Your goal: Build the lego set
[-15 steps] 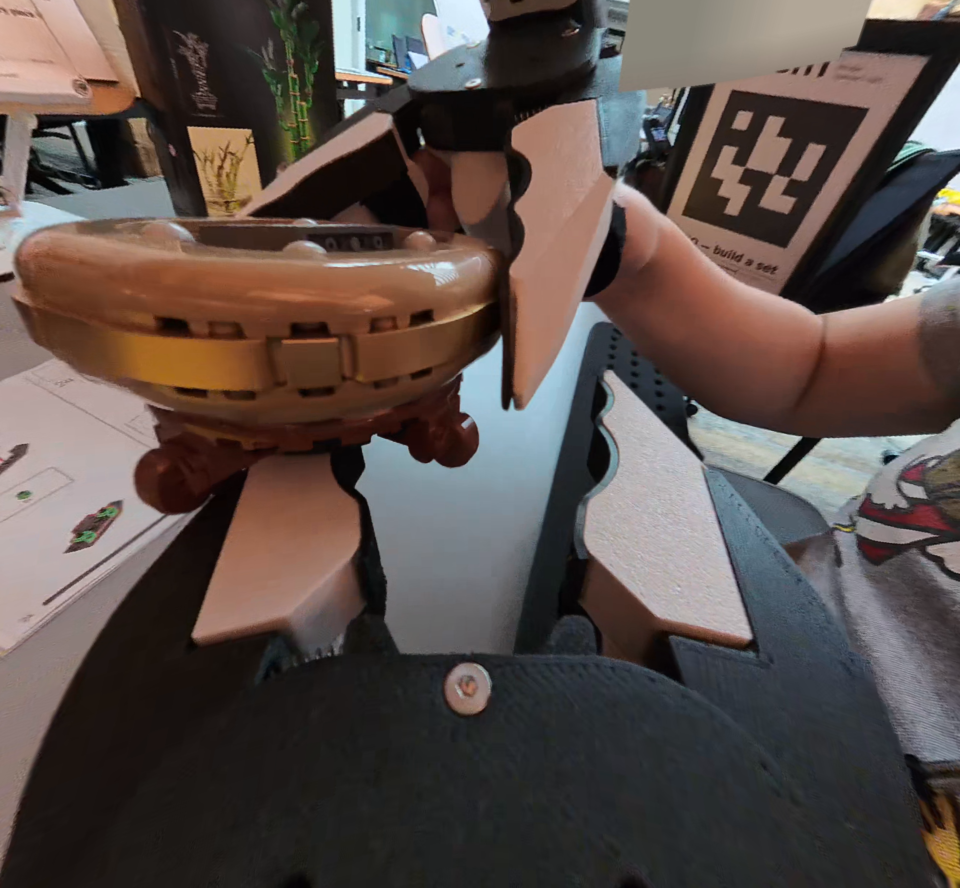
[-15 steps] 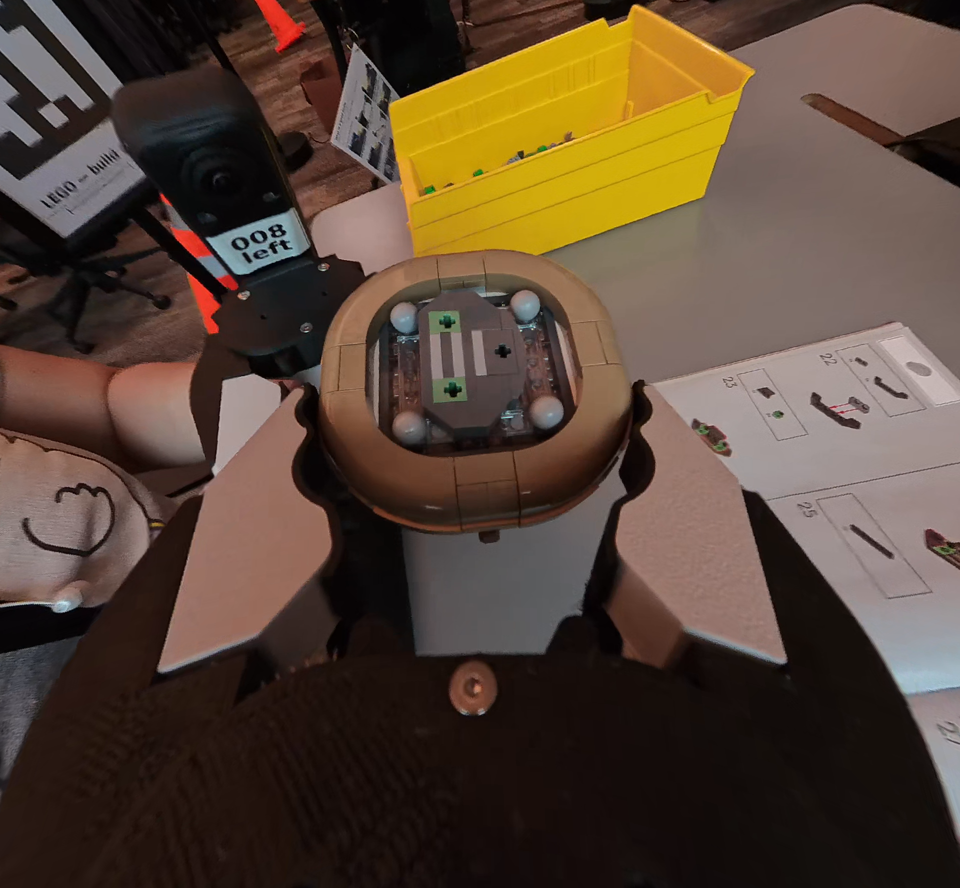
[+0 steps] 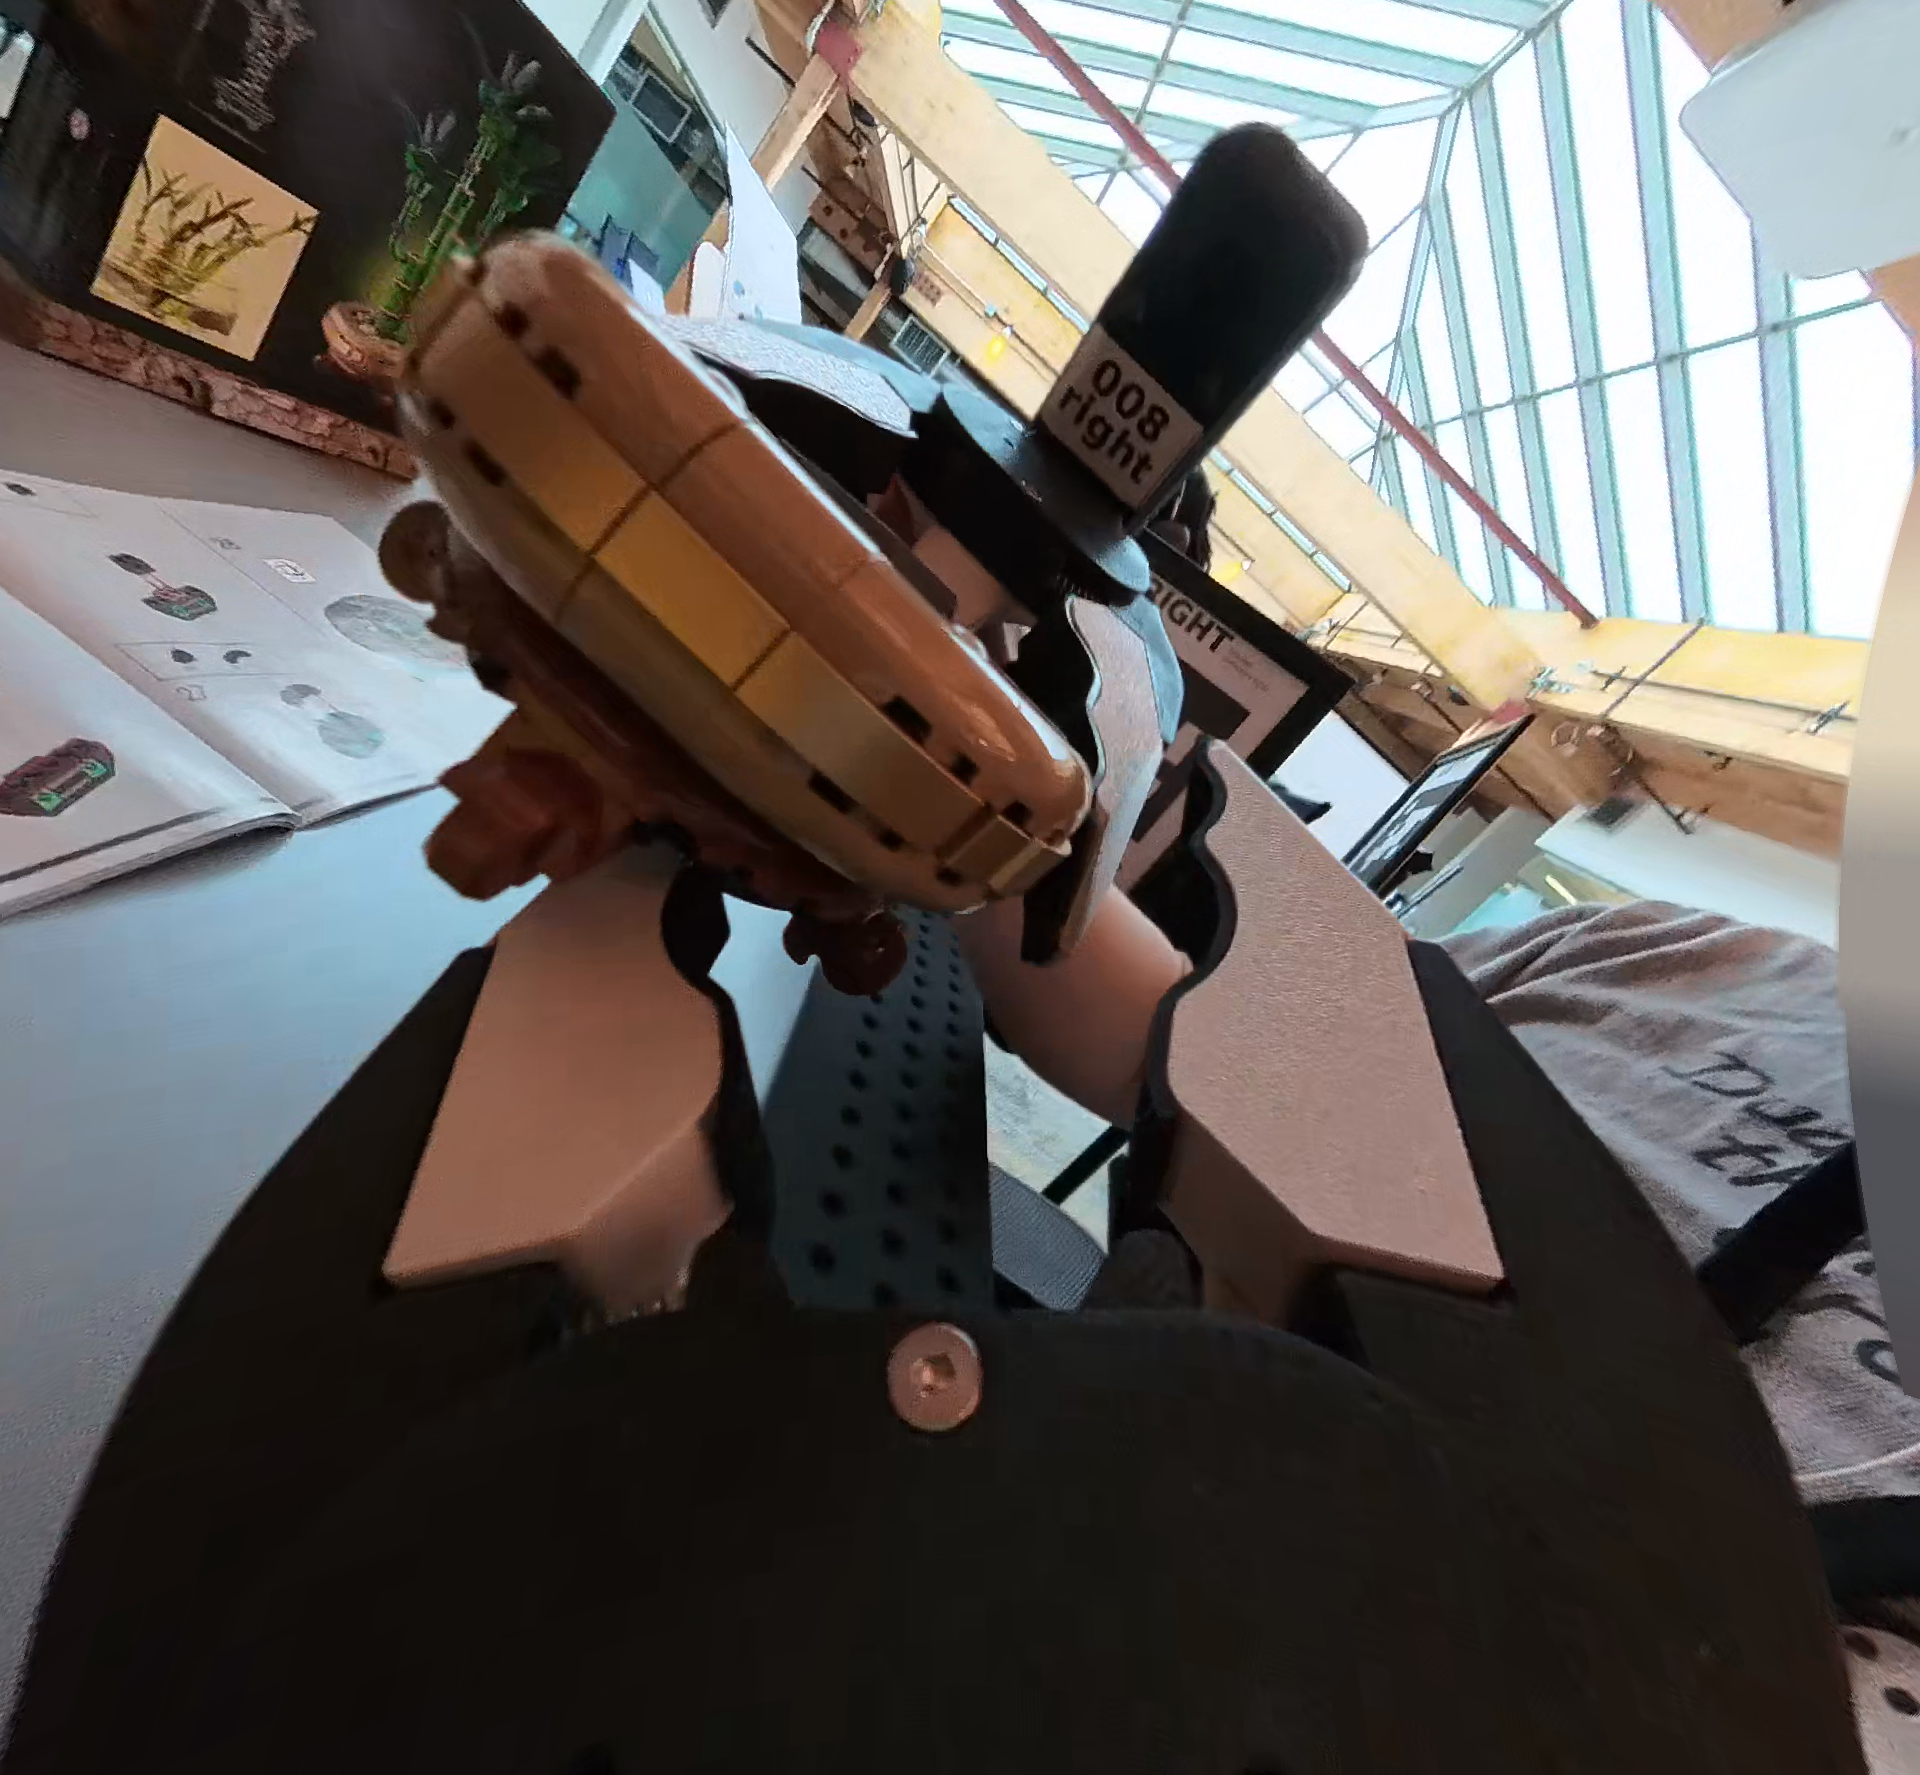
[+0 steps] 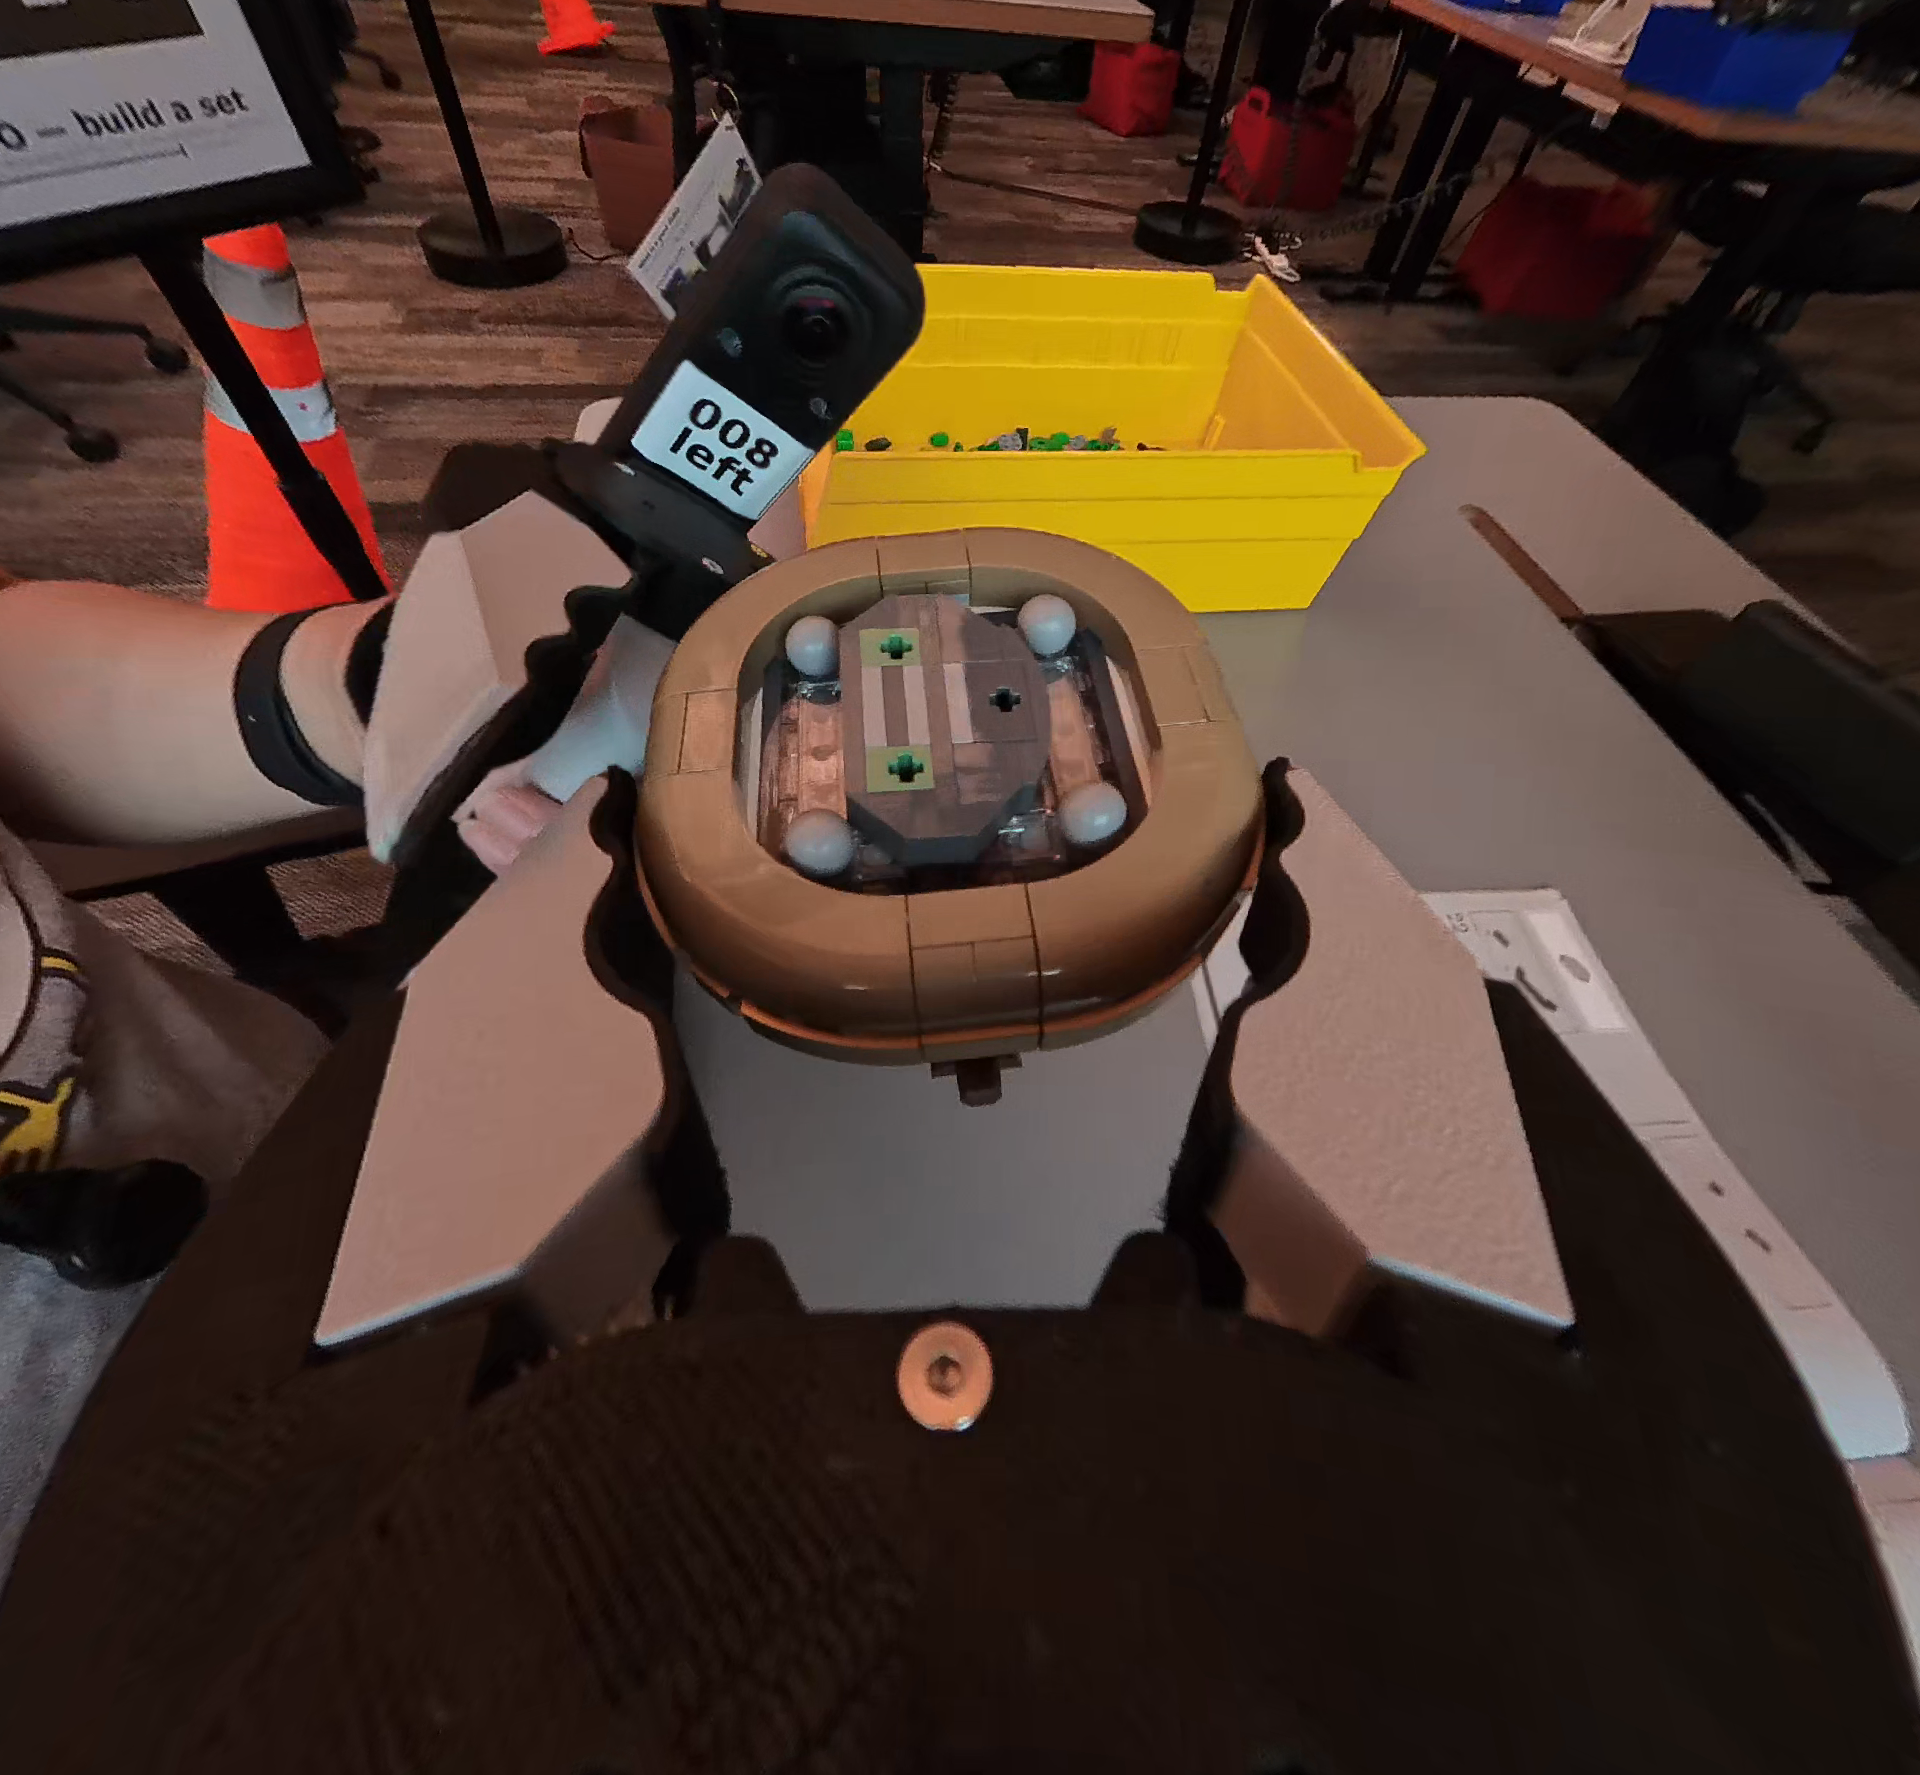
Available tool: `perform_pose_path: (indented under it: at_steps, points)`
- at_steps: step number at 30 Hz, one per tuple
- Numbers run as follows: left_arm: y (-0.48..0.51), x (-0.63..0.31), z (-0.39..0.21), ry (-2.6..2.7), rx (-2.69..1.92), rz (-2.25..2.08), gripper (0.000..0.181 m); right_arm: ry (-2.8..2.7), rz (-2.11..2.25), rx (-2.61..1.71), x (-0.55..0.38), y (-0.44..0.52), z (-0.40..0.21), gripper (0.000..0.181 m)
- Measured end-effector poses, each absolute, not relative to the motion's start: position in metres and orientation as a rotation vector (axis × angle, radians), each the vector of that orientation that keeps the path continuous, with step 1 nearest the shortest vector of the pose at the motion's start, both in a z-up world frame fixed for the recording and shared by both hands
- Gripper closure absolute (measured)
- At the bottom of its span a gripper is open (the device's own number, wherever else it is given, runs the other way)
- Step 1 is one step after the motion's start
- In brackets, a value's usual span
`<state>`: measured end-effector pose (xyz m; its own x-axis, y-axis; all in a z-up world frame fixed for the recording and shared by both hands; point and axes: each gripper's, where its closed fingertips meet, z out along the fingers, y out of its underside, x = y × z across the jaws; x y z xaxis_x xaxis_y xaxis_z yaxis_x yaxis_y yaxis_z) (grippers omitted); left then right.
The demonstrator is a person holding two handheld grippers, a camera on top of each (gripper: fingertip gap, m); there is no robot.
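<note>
left wrist view: left gripper (image 3: pixel 935 904) spread wide, clear beneath tilted tan-and-gold rounded brick pot (image 3: pixel 727 582) | right wrist view: right gripper (image 4: pixel 940 852) clamps pot (image 4: pixel 935 956) above grey counter (image 4: pixel 1507 738); base assembled, stalks unbuilt, loose bricks in yellow plastic bin (image 4: pixel 1122 520)

Rounded tan brick-built lego pot (image 4: pixel 940 936) with dark octagonal plate and four grey studs inside, reddish-brown feet; frame centre, lifted off the table, tilted in the left wrist view (image 3: pixel 727 603).

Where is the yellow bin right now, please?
In the right wrist view, the yellow bin sits on the grey table, just beyond the tan Lego pot held by the right gripper.
</note>
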<state>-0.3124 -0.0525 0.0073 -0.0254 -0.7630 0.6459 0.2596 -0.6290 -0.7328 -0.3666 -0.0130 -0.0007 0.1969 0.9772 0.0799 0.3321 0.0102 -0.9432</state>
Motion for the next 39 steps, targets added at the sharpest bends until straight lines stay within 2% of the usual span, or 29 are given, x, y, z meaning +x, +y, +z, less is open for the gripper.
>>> perform_pose_path:
  at_steps: [5, 11, 16, 22, 39]
  points:
    - [-0.050, -0.319, 0.011, 0.427, -1.539, -1.871, 0.094, -1.351, 0.757, -1.419, -0.371, -0.017, -0.002, 0.065]
    - [-0.039, -0.326, 0.001, 0.287, -1.602, -1.920, 0.107, -1.350, 0.651, -1.413, -0.376, -0.015, -0.012, 0.065]
    - [-0.027, -0.334, -0.009, 0.162, -1.644, -1.925, 0.108, -1.325, 0.549, -1.425, -0.381, -0.011, -0.025, 0.065]
    - [-0.018, -0.344, -0.014, 0.080, -1.655, -1.887, 0.123, -1.274, 0.512, -1.407, -0.387, -0.009, -0.022, 0.065]
    - [-0.020, -0.351, -0.012, 0.161, -1.670, -1.842, 0.132, -1.271, 0.309, -1.317, -0.384, -0.007, -0.014, 0.065]
